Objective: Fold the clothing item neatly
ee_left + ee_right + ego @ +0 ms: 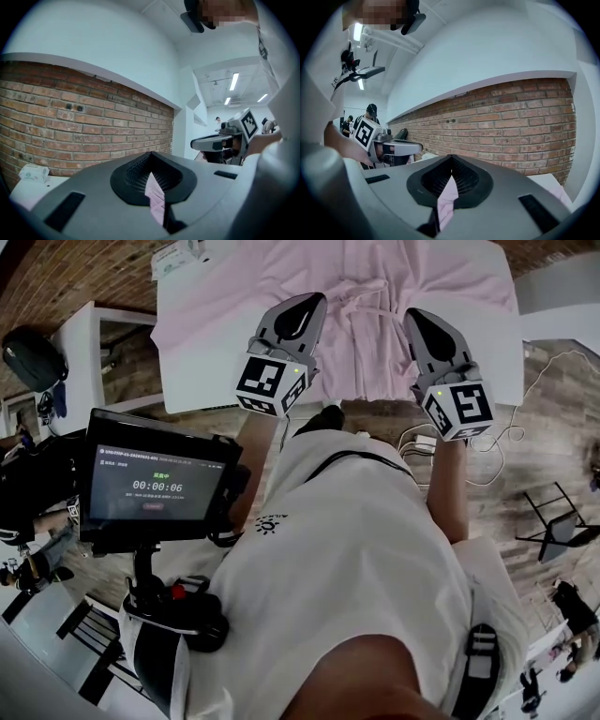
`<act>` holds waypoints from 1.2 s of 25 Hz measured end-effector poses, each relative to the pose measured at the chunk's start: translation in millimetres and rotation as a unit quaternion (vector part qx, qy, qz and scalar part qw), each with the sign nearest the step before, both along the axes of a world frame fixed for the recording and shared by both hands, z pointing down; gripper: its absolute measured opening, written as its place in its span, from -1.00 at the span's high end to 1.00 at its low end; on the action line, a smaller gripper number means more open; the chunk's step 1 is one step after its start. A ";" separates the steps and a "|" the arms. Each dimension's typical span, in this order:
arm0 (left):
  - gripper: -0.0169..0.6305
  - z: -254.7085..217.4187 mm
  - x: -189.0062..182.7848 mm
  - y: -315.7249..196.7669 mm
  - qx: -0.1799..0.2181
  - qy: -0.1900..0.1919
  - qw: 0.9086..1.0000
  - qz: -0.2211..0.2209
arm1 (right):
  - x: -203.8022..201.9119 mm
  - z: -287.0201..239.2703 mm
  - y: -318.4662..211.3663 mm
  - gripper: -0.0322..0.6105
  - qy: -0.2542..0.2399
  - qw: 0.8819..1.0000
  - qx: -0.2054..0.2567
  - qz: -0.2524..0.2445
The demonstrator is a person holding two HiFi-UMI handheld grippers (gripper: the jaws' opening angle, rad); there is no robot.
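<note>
Both grippers are clamped on cloth. The left gripper (302, 317) has its jaws together with a strip of pink fabric (155, 199) pinched between the pads. The right gripper (427, 332) is the same, with a pink strip (447, 197) caught between closed jaws. The pink garment (375, 292) lies on the white table (202, 352), covering most of the top. It is fairly flat out at the sides and bunched into ridges and wrinkles down the middle, between the 2 grippers. Both pinch points look to sit on the edge nearest the person, 1 either side of the centre bunch, though I can't tell from here which part of the garment that edge is. A tissue pack (178, 254) sits at the far left corner of the table, apart from the cloth. Progress call: early. I see 0 finished folds, no squared edges and no stacked layers, only the 2-point grab in place. My guess is this is the setup for fold 1. Still left: carry that edge over, lay it down flat, work out the centre wrinkles, then do the remaining folds to reach a compact, neat shape.
</note>
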State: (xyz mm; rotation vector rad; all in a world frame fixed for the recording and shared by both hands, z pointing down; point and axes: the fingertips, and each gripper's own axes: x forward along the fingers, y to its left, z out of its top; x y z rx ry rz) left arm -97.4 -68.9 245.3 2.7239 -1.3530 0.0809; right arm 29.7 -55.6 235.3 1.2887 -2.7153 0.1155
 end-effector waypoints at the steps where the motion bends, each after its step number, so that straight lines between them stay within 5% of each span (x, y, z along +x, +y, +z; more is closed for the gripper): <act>1: 0.95 1.0 0.9 -6.1 -0.001 0.001 1.000 0.008 | -0.2 -0.2 -4.4 0.91 0.001 1.000 0.000 0.006; 15: 0.95 7.7 61.5 -51.6 -0.018 -0.006 0.989 0.145 | 46.3 9.5 -25.9 0.91 -0.003 0.993 -0.010 0.117; 22: 0.95 -4.4 132.6 -75.8 -0.011 -0.021 0.975 0.219 | 113.4 19.6 -29.7 0.91 -0.005 0.982 -0.020 0.190; 30: 0.95 2.9 237.8 -102.3 -0.022 -0.046 0.972 0.230 | 217.4 48.5 -60.3 0.91 -0.004 0.974 -0.035 0.226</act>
